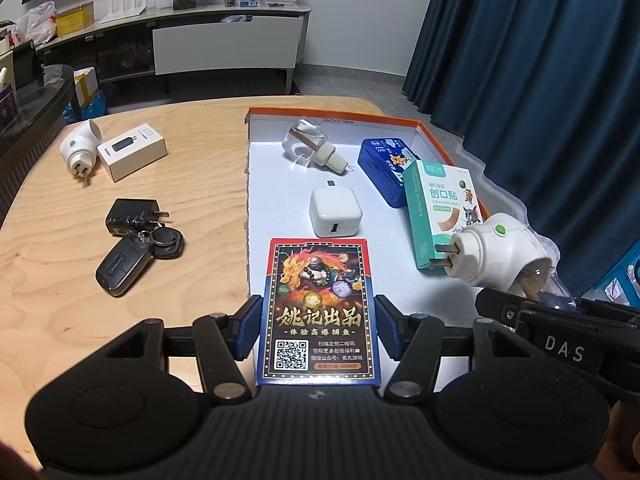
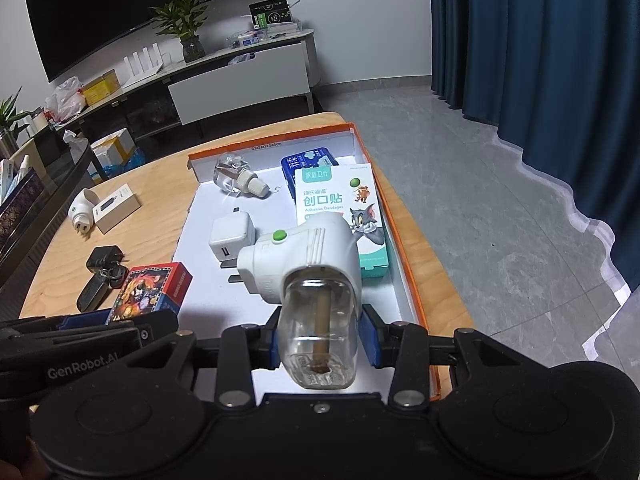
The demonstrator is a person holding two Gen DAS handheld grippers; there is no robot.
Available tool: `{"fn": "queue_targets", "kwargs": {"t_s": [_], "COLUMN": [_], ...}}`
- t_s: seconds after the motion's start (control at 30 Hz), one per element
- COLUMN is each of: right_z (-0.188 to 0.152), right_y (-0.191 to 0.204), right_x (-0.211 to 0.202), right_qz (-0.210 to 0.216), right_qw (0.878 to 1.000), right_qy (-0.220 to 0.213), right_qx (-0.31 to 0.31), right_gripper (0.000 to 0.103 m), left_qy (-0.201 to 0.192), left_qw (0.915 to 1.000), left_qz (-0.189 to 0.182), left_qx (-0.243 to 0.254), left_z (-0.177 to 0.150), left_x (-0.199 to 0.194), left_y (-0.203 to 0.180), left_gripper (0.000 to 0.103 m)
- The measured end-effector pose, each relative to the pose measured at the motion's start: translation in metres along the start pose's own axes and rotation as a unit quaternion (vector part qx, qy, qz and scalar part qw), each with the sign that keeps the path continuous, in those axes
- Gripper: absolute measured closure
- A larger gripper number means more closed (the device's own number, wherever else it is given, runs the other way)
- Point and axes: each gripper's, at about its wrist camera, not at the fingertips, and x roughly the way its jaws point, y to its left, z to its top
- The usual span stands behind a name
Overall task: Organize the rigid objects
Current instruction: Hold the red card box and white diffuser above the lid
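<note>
Two hand-held tools hover over an orange-rimmed tray (image 1: 434,126) on a wooden counter (image 1: 132,200), each clamped on an item. The left tool (image 1: 318,330) grips a box of playing cards (image 1: 318,308) by its two long sides, its near end hanging over the tray's front edge. The right tool (image 2: 318,334) squeezes the clear bottle of a white plug-in mosquito repeller (image 2: 304,264), whose prongs point left above the tray floor. Already lying in the tray are a white USB charger (image 1: 335,212), a loose clear refill bottle (image 1: 306,144) with a beige cap, a blue tin (image 1: 386,168) and a green-and-white box of adhesive bandages (image 1: 438,216), which stands just behind the held repeller and close to the tray's right wall. The charger sits directly beyond the card box, narrowing the bare floor between them. Outside the tray, on the counter's left half, wait a second white repeller (image 1: 80,146) touching a small white box (image 1: 132,150), a black adapter (image 1: 134,216) and a car key (image 1: 124,266) on a ring. Blue curtains (image 1: 540,80) hang to the right.
</note>
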Motion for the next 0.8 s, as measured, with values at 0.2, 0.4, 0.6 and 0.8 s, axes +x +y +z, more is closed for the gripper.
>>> {"fn": "queue_targets", "kwargs": {"t_s": [0.2, 0.4, 0.6, 0.8], "right_z": [0.0009, 0.0013, 0.0016, 0.001], "right_y": [0.0006, 0.0001, 0.0004, 0.0003], "right_x": [0.0009, 0.0015, 0.0041, 0.0064], "right_qz": [0.0, 0.0, -0.001, -0.001], "right_qw": [1.0, 1.0, 1.0, 1.0], "right_qy": [0.001, 0.002, 0.005, 0.007], "right_qx": [-0.001, -0.001, -0.001, -0.001], "right_gripper": [0.056, 0.056, 0.056, 0.056], "left_qy": [0.001, 0.001, 0.003, 0.005], "left_qw": [1.0, 1.0, 1.0, 1.0], "left_qz": [-0.001, -0.001, -0.002, -0.003], "left_qx": [0.001, 0.001, 0.001, 0.0], "left_z": [0.0006, 0.0007, 0.0013, 0.0007], "left_x": [0.0014, 0.0012, 0.0025, 0.0047], "left_y": [-0.0006, -0.0006, -0.0007, -0.0009], "left_gripper": [0.043, 0.043, 0.043, 0.043]}}
